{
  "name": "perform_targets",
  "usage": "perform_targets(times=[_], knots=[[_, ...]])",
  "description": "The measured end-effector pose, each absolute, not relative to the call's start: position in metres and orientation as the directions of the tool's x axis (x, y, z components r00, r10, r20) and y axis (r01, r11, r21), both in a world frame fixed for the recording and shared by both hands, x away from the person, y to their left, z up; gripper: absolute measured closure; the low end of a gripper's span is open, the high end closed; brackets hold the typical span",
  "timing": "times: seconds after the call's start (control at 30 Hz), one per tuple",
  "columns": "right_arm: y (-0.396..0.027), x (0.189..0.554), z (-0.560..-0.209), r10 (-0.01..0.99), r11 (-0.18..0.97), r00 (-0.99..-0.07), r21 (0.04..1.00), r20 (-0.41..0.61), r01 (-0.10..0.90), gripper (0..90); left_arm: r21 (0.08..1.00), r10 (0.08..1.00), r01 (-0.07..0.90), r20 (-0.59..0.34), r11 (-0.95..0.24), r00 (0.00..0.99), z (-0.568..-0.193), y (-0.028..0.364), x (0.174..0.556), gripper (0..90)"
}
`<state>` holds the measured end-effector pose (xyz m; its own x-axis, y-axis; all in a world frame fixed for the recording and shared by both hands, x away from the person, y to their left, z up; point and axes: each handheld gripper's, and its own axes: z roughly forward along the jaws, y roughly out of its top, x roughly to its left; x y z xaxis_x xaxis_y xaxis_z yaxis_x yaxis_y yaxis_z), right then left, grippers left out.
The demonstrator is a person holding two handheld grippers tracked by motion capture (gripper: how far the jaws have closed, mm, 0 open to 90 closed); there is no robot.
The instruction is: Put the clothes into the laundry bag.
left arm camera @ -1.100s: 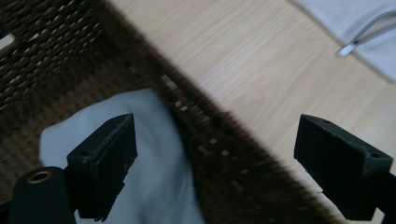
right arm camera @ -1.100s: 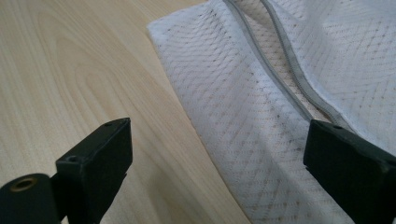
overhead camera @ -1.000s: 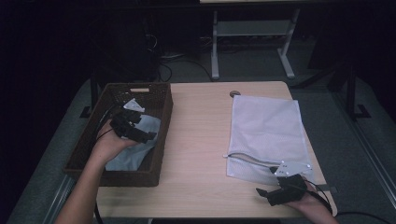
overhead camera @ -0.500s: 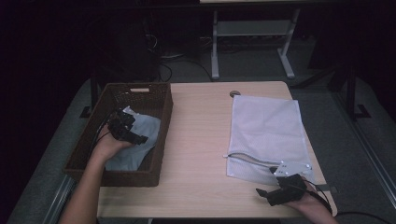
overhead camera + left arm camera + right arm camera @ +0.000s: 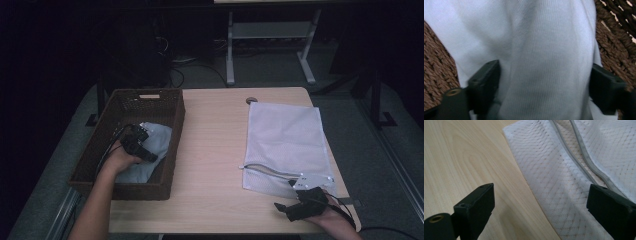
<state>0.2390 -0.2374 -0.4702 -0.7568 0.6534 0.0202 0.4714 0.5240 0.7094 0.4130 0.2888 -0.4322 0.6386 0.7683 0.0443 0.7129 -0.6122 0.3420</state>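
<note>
i have the left gripper (image 5: 142, 150) down in the basket (image 5: 150, 96), its jaws wide on either side of a raised fold of the pale cloth (image 5: 544, 50). they have just been closing a little, with the fold between them, but i cannot see the pads pressing it yet, so i count nothing as held. the cloth lies crumpled on the basket floor, toward the wall nearest the table's middle.

to do this grab well, i judge i should close squarely on the thick ridge of the fold rather than on a thin edge, and keep the tips off the wicker so they don't snag the weave. then lift straight up, high enough to clear the basket rim before moving across.

the right gripper (image 5: 300, 207) rests at the near right of the table (image 5: 210, 150), jaws spread wide with nothing in them, just beside the near corner of the white mesh bag (image 5: 285, 145). the bag lies flat, its zip (image 5: 584, 157) running near that corner. the bag's mouth looks flat, which may get in the way of putting the cloth in. beyond the table a desk frame stands in the dark.
</note>
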Motion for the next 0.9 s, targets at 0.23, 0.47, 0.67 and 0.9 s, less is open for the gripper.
perform_targets(times=[0.23, 0.47, 0.67, 0.9], knots=[[-0.237, 0.239, -0.471, 0.653, 0.529, -0.758, 0.705, 0.017, 0.472, 7.7, 0.359, 0.778, 0.713, 0.065, -0.603, 0.625, -0.428, 0.291, 0.41, 46.8], [-0.236, 0.239, -0.471, 0.652, 0.533, -0.758, 0.701, 0.016, 0.473, 7.7, 0.346, 0.796, 0.744, 0.013, -0.571, 0.605, -0.423, 0.293, 0.41, 65.5], [-0.236, 0.239, -0.471, 0.652, 0.534, -0.758, 0.7, 0.015, 0.474, 7.7, 0.361, 0.819, 0.775, -0.05, -0.518, 0.571, -0.415, 0.298, 0.41, 66.9], [-0.236, 0.239, -0.471, 0.652, 0.533, -0.758, 0.7, 0.019, 0.475, 7.7, 0.433, 0.839, 0.786, -0.111, -0.441, 0.532, -0.4, 0.308, 0.406, 67.3]])
